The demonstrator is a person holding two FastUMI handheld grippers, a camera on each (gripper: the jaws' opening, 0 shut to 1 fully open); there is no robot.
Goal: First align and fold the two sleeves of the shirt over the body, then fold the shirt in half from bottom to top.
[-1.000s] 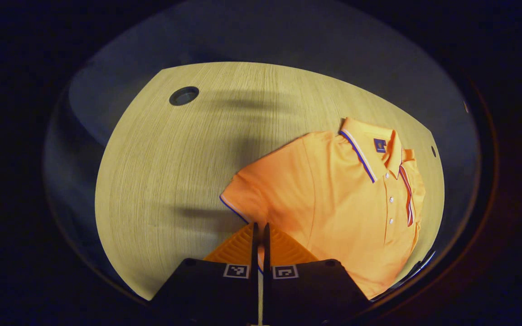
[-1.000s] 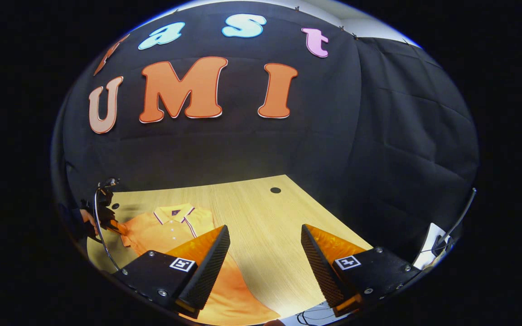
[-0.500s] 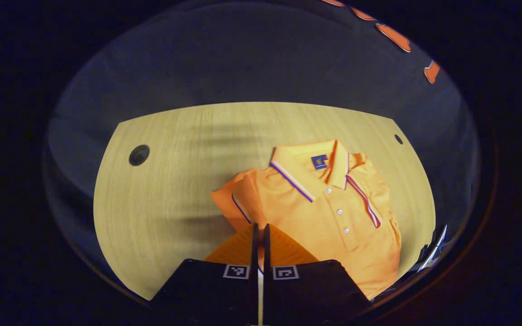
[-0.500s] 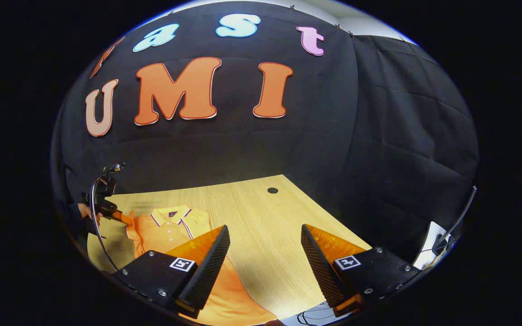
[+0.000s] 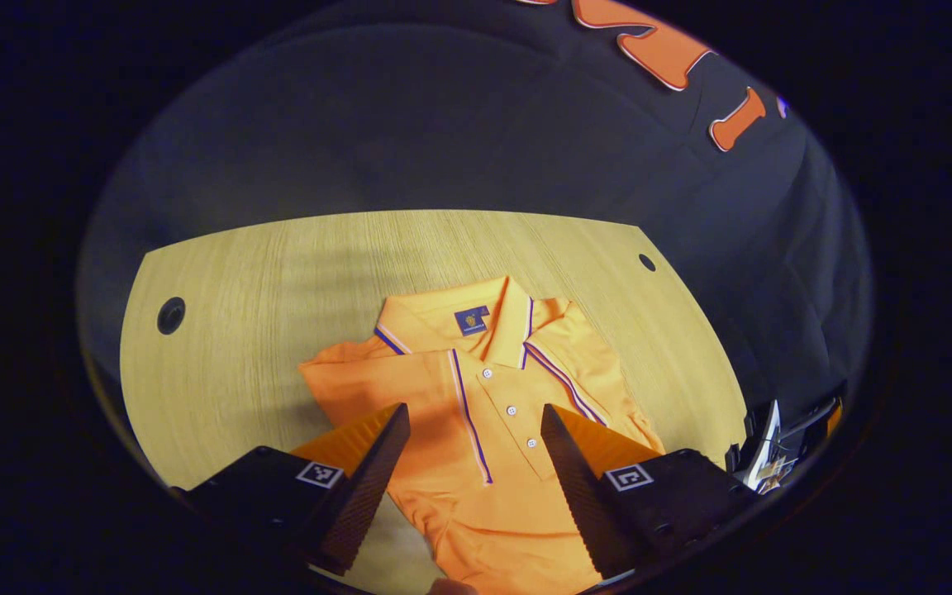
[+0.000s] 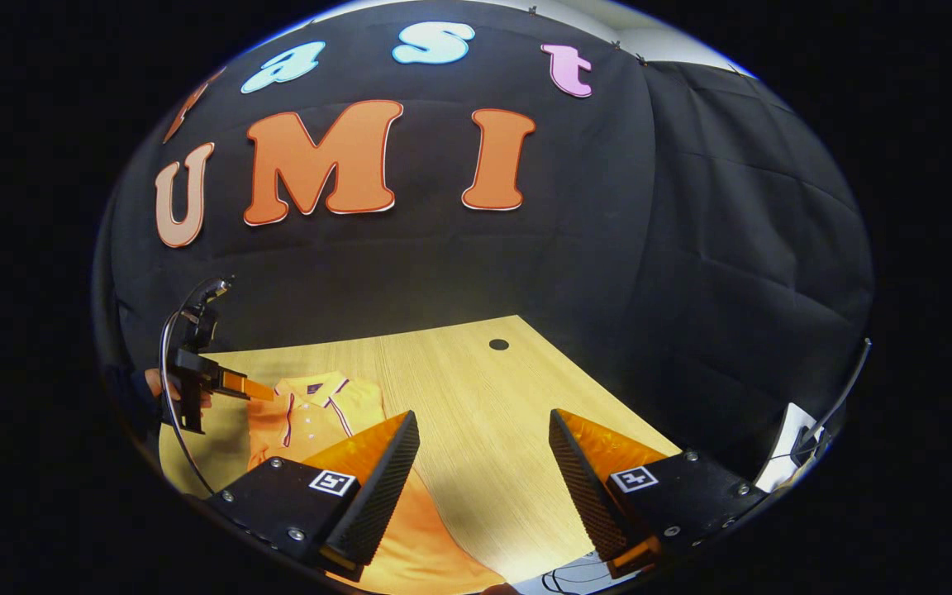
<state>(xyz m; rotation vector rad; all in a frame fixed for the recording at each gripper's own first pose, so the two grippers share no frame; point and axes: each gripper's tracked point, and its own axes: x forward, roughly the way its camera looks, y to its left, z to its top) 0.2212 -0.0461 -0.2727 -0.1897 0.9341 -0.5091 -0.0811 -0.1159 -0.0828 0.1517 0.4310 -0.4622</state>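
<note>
A: Jaws first. The left gripper [image 5: 469, 463] was clenched on the sleeve a second ago; now its fingers stand wide apart with nothing between them, hovering over the shirt [image 5: 476, 413]

B: So it has let go. And the right gripper [image 6: 484, 471]?

A: Spread apart too, empty, held off to the side over bare table [image 6: 476, 388], as it was a second ago. From its view you can see the left one [image 6: 220, 384] farther off, above the shirt's near shoulder

B: Where did the sleeve [image 5: 377, 384] end up?

A: Folded in over the chest, its striped cuff edge running down just beside the button placket. The shirt lies flat on the table, collar [image 5: 459, 318] away from the left gripper, hem toward it

B: Then that sleeve looks done

A: I'd judge so. The other side also seems tucked in, though I can't tell that for certain. If it is, the bottom-to-top fold is what remains
</note>
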